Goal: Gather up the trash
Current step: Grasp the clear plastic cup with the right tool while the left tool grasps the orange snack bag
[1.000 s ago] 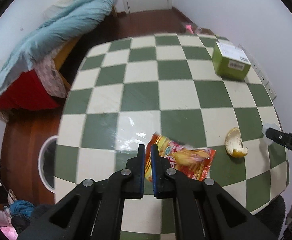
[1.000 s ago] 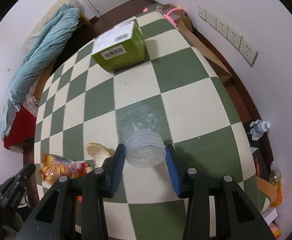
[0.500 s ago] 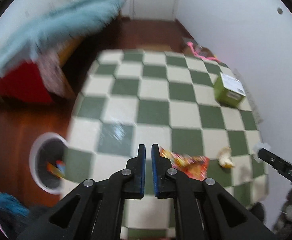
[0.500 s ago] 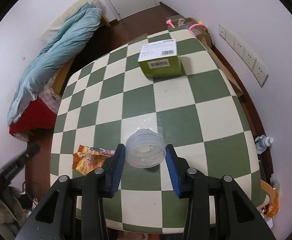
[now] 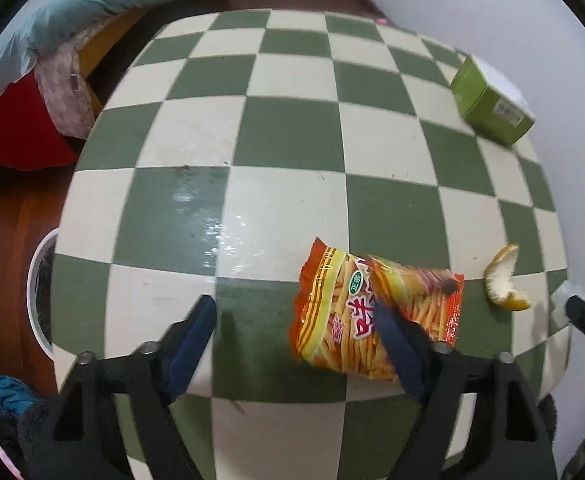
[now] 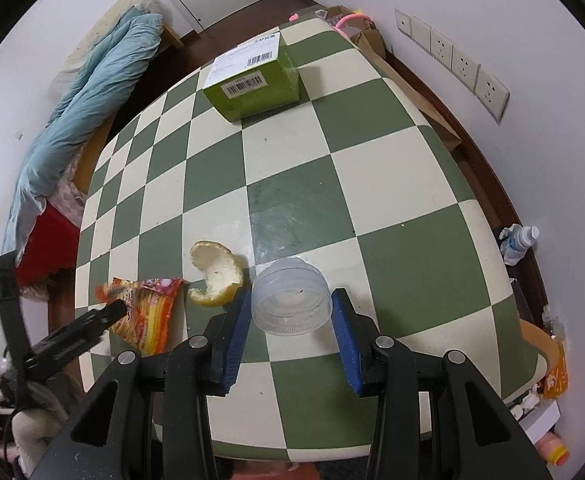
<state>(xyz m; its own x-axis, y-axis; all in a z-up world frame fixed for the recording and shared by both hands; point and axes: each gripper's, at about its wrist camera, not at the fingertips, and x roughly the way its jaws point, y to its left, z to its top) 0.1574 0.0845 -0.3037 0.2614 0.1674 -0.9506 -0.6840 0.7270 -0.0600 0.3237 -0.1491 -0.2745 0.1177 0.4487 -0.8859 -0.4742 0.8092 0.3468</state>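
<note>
The left gripper, jaws wide apart, nears the light, crinkly, slippery snack bag; pinch its near-left edge. The right gripper clamps a plastic cup.

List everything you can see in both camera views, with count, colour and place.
table: one, green-cream checks, centre
snack bag: one, orange-red, near edge
peel: one, yellow, beside the bag
box: one, green, far edge
plastic cup: one, clear, between right tool's fingers
bin: one, white rim, floor left of table
duvet: one, light blue, bed
sockets: four, cream, wall
left tool: black, open over bag
right tool: black, shut on cup
</note>
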